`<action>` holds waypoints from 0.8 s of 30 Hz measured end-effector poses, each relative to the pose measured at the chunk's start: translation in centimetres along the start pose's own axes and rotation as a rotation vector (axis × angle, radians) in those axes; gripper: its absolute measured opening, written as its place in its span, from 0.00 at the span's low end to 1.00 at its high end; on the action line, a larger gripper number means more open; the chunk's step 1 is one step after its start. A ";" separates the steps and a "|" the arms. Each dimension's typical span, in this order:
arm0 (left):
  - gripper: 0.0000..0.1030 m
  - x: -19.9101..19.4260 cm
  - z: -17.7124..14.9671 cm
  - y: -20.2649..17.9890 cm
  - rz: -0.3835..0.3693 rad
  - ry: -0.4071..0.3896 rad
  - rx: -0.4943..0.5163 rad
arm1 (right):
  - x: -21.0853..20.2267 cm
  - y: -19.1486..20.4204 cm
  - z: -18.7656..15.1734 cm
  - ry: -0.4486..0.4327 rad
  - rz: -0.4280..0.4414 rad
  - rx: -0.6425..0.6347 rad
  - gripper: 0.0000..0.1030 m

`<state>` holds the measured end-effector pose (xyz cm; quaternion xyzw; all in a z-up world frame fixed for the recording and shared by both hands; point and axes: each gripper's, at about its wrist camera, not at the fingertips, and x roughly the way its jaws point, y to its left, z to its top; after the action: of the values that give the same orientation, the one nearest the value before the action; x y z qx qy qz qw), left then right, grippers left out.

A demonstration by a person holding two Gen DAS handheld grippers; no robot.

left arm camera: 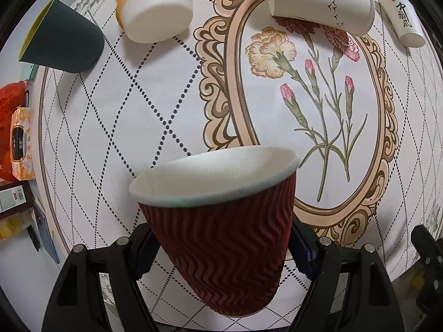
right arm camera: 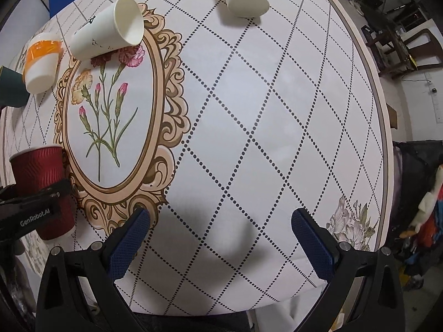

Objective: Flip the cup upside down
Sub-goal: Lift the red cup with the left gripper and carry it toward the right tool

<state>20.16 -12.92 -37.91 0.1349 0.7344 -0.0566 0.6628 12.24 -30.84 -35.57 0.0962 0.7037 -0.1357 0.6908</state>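
Patterned desk [right arm camera: 249, 110], five cups out, red one in hand.
Left tool [left arm camera: 221, 251] clamped on the red ribbed cup [left arm camera: 221, 246], mouth up, near the desk's front edge. Right tool [right arm camera: 221, 238] spread wide and holding nothing, over bare cloth. Green cup [left arm camera: 63, 44], orange cup [left arm camera: 155, 8] and two white cups line the far side.

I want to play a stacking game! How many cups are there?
5: red cup in the left gripper, dark green cup far left, orange-and-white cup, big white cup lying tipped, small white cup far right. Others could be out of view.
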 end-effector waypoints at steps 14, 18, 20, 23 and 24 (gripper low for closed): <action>0.78 2.3 -1.3 1.6 -0.038 0.044 -0.079 | 0.0 -0.2 0.1 -0.016 0.002 -0.014 1.00; 0.88 2.4 -1.6 2.5 -0.046 0.041 -0.102 | -0.3 0.0 0.1 -0.018 0.004 -0.015 1.00; 0.88 2.5 -1.4 2.7 -0.041 0.035 -0.105 | -0.5 0.3 0.2 -0.019 0.003 -0.015 1.00; 0.88 1.7 -1.5 3.6 -0.040 0.026 -0.114 | -0.6 0.3 0.2 -0.020 0.004 -0.010 1.00; 0.88 2.1 -1.2 3.6 -0.038 0.021 -0.118 | -0.6 0.3 0.2 -0.019 0.005 -0.008 1.00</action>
<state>19.79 -8.93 -39.54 0.0824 0.7457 -0.0243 0.6607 12.57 -30.60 -34.94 0.0940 0.6973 -0.1320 0.6983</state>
